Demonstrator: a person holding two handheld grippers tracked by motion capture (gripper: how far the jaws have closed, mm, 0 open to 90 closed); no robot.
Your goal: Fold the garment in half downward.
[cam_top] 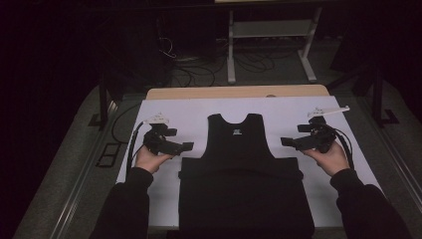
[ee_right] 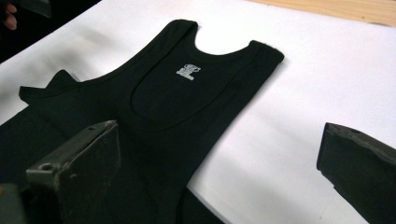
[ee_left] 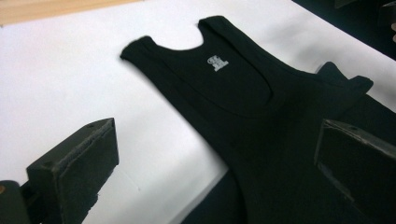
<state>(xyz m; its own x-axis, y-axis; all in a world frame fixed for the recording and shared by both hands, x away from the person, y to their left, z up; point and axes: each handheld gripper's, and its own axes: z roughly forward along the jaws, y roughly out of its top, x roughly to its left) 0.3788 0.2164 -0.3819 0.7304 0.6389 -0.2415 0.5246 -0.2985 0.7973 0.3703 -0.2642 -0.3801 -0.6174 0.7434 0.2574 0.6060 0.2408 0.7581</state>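
High view: black tank top (cam_top: 239,149) lies flat at the tabletop's (cam_top: 189,112) middle, its lower part folded up near the front edge. Left gripper (cam_top: 185,146) and right gripper (cam_top: 284,141) flank it, fingers spread apart, holding nothing.

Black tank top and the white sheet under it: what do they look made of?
Black tank top: soft matte knit fabric, probably cotton; stitched neck binding, limp flat drape. White sheet: smooth and matte, paper or thin plastic; I cannot tell which.
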